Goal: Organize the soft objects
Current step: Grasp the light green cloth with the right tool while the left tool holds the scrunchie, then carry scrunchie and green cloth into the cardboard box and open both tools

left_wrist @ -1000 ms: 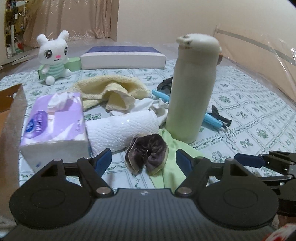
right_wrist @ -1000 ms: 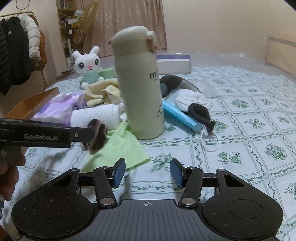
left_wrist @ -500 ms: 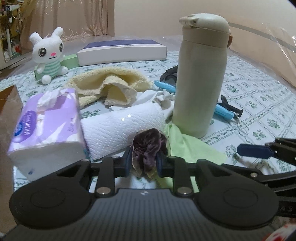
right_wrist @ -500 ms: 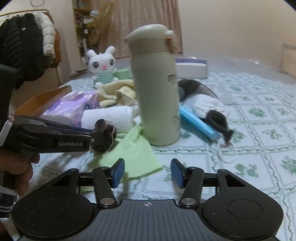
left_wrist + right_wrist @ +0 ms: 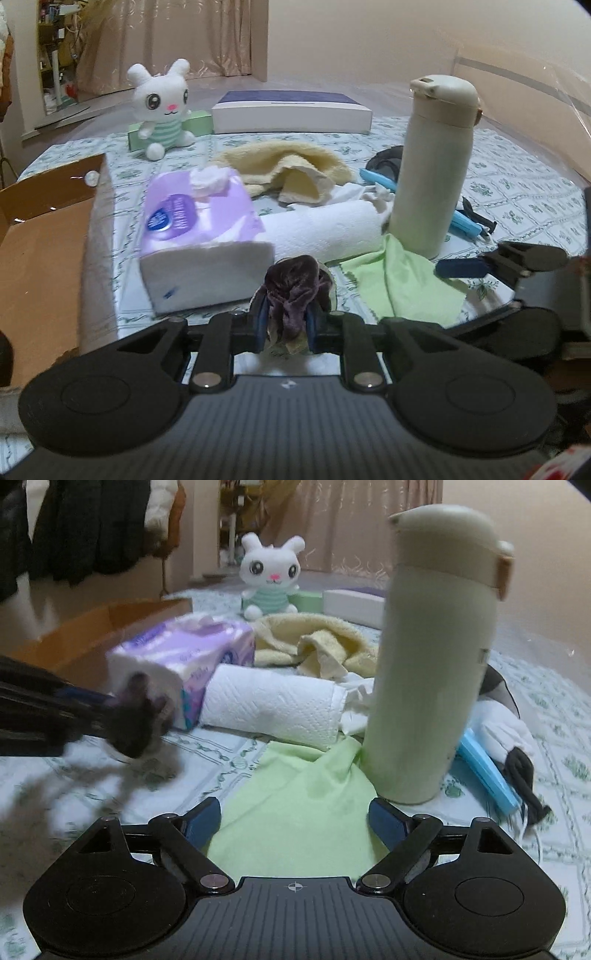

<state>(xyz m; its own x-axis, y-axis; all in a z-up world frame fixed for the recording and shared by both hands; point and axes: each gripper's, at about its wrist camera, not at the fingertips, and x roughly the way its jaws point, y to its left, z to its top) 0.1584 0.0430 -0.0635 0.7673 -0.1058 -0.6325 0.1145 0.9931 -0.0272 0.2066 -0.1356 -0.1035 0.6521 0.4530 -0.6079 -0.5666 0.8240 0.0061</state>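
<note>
My left gripper [image 5: 285, 322] is shut on a dark purple scrunchie [image 5: 293, 291] and holds it above the cloth-covered table, in front of the purple tissue pack [image 5: 199, 236]. In the right wrist view the scrunchie [image 5: 138, 716] shows blurred at the left in the left gripper's fingers. My right gripper [image 5: 294, 818] is open and empty over a light green cloth [image 5: 299, 801], which lies at the foot of the tall cream bottle [image 5: 432, 657]. A paper towel roll [image 5: 325, 232], a yellow towel [image 5: 291, 170] and a white bunny plush [image 5: 162, 110] lie further back.
An open cardboard box [image 5: 40, 258] stands at the left. A flat white and blue box [image 5: 291, 116] and a green box [image 5: 199, 123] sit at the back. A blue tube [image 5: 487, 771], black strap and white cloth lie right of the bottle.
My left gripper closed on the scrunchie, lifted it off the table and moved left toward the tissue pack. My right gripper moved forward over the green cloth and opened wider.
</note>
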